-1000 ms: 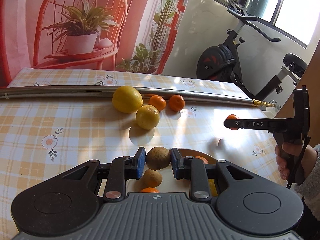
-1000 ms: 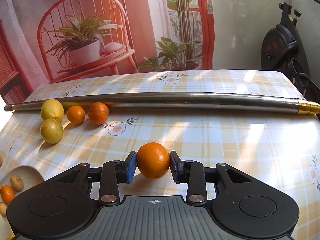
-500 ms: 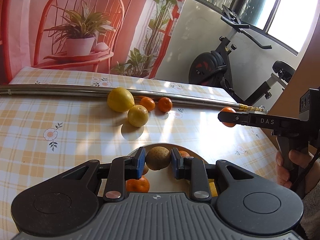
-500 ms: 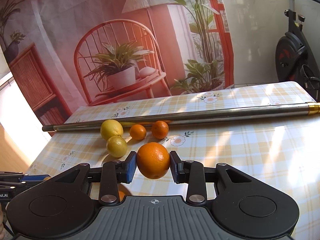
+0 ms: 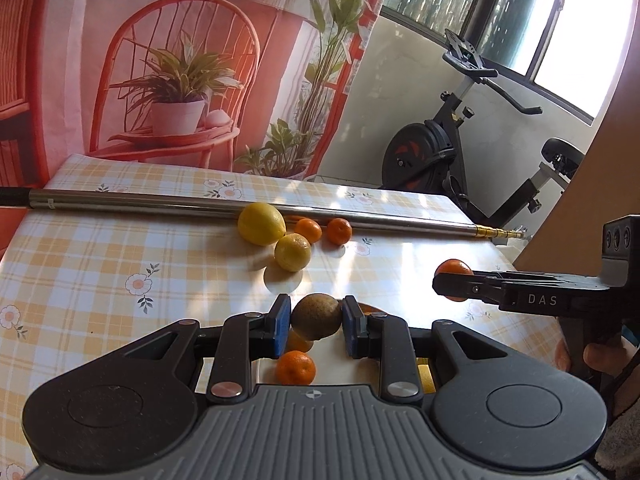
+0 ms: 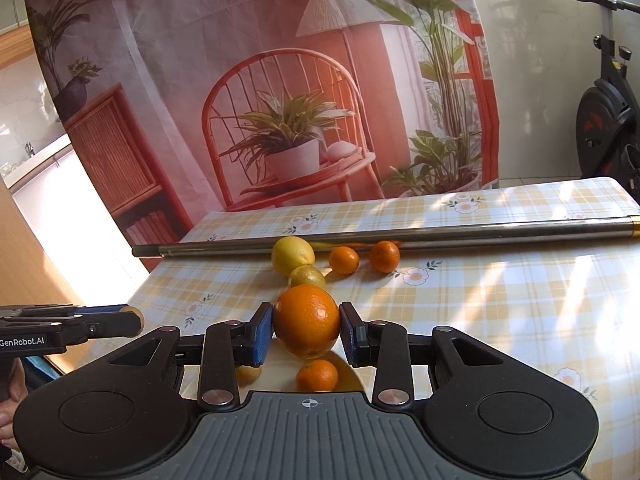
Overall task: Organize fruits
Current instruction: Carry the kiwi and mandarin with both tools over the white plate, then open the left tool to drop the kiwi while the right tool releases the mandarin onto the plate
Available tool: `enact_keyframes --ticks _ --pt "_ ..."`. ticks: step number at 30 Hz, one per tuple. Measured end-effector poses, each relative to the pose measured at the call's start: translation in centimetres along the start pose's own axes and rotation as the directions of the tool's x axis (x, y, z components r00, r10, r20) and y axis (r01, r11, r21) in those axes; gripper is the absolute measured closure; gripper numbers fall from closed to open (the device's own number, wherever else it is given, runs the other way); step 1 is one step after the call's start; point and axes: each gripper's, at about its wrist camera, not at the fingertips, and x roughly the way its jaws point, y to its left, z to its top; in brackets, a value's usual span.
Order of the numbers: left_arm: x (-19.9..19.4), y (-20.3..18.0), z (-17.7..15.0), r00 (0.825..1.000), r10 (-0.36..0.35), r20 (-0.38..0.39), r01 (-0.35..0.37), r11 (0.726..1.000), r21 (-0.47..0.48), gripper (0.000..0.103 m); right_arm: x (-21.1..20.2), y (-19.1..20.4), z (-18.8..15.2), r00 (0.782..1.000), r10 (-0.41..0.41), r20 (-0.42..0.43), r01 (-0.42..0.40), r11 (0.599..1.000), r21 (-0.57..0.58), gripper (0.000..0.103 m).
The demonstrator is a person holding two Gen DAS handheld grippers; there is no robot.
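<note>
My left gripper (image 5: 316, 317) is shut on a brown kiwi (image 5: 316, 316), held above a pale plate (image 5: 340, 372) that carries a small tangerine (image 5: 296, 367). My right gripper (image 6: 306, 321) is shut on a large orange (image 6: 306, 320), and in its view it hangs over the same plate (image 6: 280, 376) with a tangerine (image 6: 317, 375) on it. From the left wrist view the right gripper (image 5: 454, 286) shows at the right with the orange (image 5: 454, 269) in its tip. Two lemons (image 5: 262, 224) (image 5: 293, 252) and two tangerines (image 5: 308, 230) (image 5: 339, 231) lie by the pole.
A long metal pole (image 5: 160, 202) lies across the back of the checked tablecloth (image 5: 100, 272). A printed backdrop hangs behind the table. An exercise bike (image 5: 440, 152) stands at the right. A hand (image 5: 600, 358) holds the right gripper's handle.
Both grippers have risen with their fruits still gripped. The right one has swung left toward the plate, so the lemons and the plate now sit under the orange.
</note>
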Motion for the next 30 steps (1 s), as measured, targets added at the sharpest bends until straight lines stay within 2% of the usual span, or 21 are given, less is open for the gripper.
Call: enact_keyframes --ticks 6,10,15,25,30 --pt "1.3 0.0 -2.1 0.997 -0.041 -0.07 0.04 0.999 -0.023 0.074 1.2 2.0 -1.8 0.995 0.016 -0.101 -0.02 0.999 -0.043 0.071" --pt "2.7 -0.6 -3.2 0.993 -0.049 -0.111 0.05 0.999 0.01 0.074 1.6 2.7 -2.8 0.99 0.022 -0.139 -0.03 0.998 -0.054 0.071" --pt "4.5 -1.6 -5.2 0.979 -0.052 -0.198 0.067 0.995 0.068 0.074 2.0 2.7 -3.2 0.988 0.025 -0.151 -0.032 0.999 -0.043 0.071" --pt "6.9 -2.8 -6.9 0.958 -0.058 -0.282 0.101 0.985 0.139 0.074 3.7 2.4 -4.2 0.978 0.063 -0.197 -0.073 0.996 -0.046 0.071" --pt "7.5 -3.9 -7.7 0.943 -0.099 -0.318 0.159 0.973 0.168 0.074 4.0 1.7 -4.3 0.978 0.067 -0.198 -0.074 0.997 -0.027 0.071"
